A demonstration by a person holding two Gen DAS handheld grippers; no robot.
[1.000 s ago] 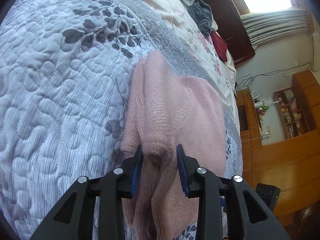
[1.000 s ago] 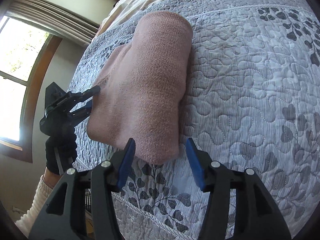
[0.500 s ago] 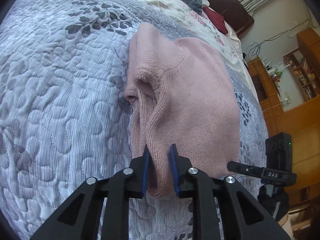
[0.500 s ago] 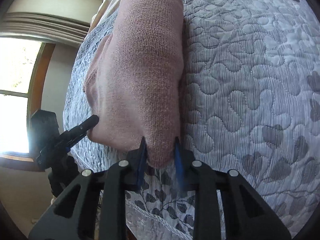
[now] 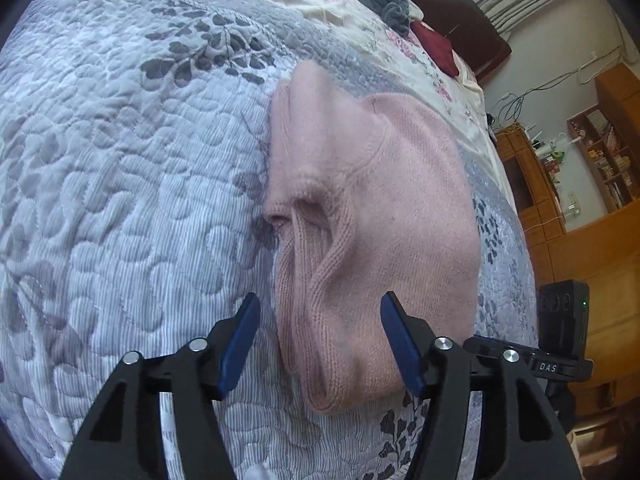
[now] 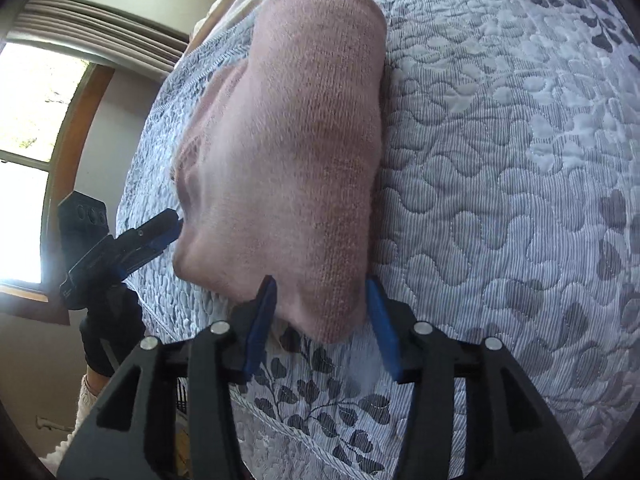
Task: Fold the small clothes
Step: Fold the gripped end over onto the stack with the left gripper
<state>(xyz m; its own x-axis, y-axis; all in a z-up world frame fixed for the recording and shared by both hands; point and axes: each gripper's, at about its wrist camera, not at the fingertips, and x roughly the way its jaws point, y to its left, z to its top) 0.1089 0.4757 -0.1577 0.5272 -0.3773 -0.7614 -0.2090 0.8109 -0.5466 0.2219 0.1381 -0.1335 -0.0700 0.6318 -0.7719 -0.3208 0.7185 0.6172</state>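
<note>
1. The left gripper (image 5: 320, 340) is spread wide and holds nothing, straddling the near edge of the pink knit sweater (image 5: 372, 216).
2. The right gripper (image 6: 322, 322) gapes around the sweater's other near corner, unclamped.
3. The sweater lies folded on the quilted bedspread (image 5: 120, 160), apparently so its shape holds.

The left tool (image 5: 320, 340) is held low with its two blue-padded fingers (image 5: 240, 344) spread wide apart, gripping nothing between them. The right tool (image 6: 322, 320) points forward with its blue pads (image 6: 260, 320) parted as well, though more narrowly. Seen from the right wrist camera, the left tool (image 6: 160, 236) reaches in from the left side, carried by a hand in a black glove (image 6: 108, 328), a pale knitted sleeve cuff (image 6: 90, 396) showing at the wrist. From the left wrist camera, the black body of the right tool (image 5: 560, 364) shows at the right edge.
</note>
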